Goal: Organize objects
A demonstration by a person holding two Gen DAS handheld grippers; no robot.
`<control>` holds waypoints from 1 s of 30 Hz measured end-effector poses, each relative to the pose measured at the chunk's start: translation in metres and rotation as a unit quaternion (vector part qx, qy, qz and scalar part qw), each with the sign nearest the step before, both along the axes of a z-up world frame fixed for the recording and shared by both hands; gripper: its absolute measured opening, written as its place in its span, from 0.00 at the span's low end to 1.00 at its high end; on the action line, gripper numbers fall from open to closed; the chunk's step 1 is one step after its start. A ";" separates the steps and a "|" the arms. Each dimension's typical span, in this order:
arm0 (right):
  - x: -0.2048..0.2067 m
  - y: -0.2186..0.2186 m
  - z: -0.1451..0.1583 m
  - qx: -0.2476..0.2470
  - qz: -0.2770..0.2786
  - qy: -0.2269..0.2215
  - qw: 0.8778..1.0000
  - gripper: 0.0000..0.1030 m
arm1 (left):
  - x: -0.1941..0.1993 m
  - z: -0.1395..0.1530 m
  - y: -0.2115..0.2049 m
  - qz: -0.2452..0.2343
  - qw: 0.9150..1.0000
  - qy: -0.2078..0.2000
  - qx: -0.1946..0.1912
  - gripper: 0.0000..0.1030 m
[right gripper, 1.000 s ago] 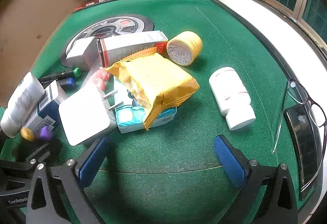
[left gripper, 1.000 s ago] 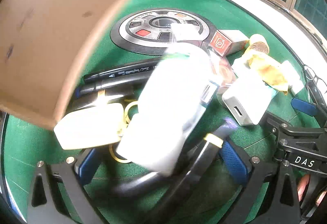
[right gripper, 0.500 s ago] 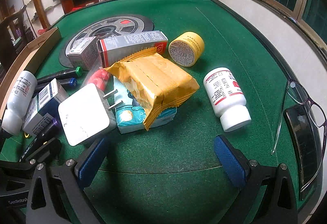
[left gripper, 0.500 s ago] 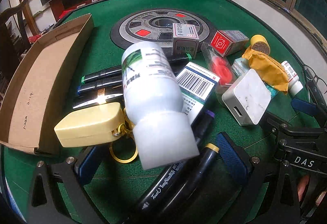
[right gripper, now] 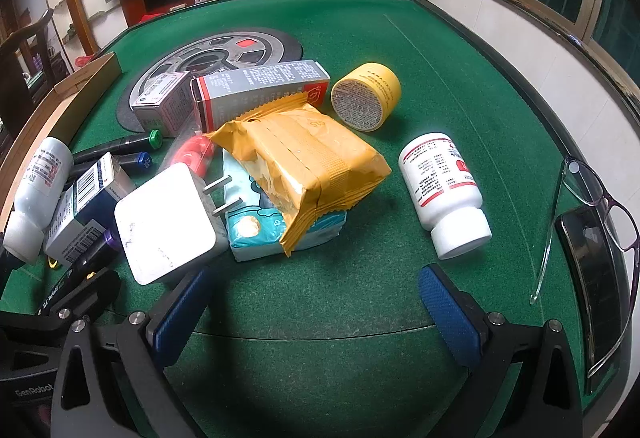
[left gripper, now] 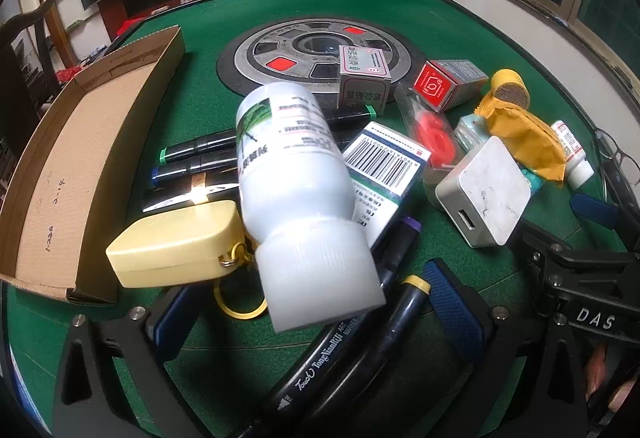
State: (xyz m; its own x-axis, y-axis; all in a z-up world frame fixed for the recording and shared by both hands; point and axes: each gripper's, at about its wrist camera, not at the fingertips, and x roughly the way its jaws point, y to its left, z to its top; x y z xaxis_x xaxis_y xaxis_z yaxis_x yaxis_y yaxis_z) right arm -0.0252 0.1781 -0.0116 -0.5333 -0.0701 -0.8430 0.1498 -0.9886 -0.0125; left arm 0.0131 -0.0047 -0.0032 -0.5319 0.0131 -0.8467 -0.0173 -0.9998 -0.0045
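Note:
A heap of small items lies on the green felt table (right gripper: 400, 50). In the left wrist view a white bottle (left gripper: 296, 190) rests cap-first on black markers (left gripper: 344, 342), flanked by a pale yellow case (left gripper: 172, 250) and a barcoded box (left gripper: 384, 166). My left gripper (left gripper: 312, 318) is open around the bottle's cap end, fingers apart from it. An empty cardboard tray (left gripper: 80, 158) sits at the left. My right gripper (right gripper: 316, 314) is open over bare felt, just short of an orange packet (right gripper: 304, 162), a white charger (right gripper: 164, 222) and a red-labelled bottle (right gripper: 444, 190).
A round grey mahjong hub (left gripper: 316, 46) sits mid-table with small grey boxes (right gripper: 260, 90) on its edge. A yellow jar (right gripper: 366, 96) lies on its side. Glasses (right gripper: 592, 206) and a phone (right gripper: 592, 266) lie at the right table edge.
The cardboard tray, blurred and raised a second ago, now lies flat on the left. The tumbling white bottle has come to rest. The red-labelled bottle rolled slightly. Both grippers stay put.

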 end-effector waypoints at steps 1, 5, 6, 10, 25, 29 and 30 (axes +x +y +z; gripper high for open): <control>-0.001 0.001 0.001 0.000 0.006 0.000 1.000 1.00 | -0.001 0.001 0.000 -0.015 1.000 0.000 0.001 1.00; -0.006 0.009 0.001 -0.010 0.026 -0.001 1.000 1.00 | -0.004 0.013 -0.010 -0.050 0.999 -0.002 0.005 1.00; -0.004 0.012 0.003 -0.023 0.030 0.000 0.999 1.00 | -0.006 0.017 -0.012 -0.060 0.998 0.004 0.004 1.00; 0.008 0.028 0.020 -0.029 0.027 0.009 0.999 1.00 | 0.011 0.028 -0.028 -0.104 0.995 0.005 0.008 1.00; 0.050 0.044 0.044 -0.082 0.096 0.058 0.990 1.00 | 0.040 0.033 -0.032 -0.188 0.982 -0.004 0.023 0.47; 0.057 0.046 0.050 -0.101 0.107 0.070 0.987 1.00 | 0.031 0.033 -0.034 -0.186 0.982 -0.008 0.040 0.47; 0.055 0.044 0.049 -0.106 0.109 0.070 0.986 1.00 | 0.028 0.032 -0.034 -0.187 0.981 -0.014 0.048 0.47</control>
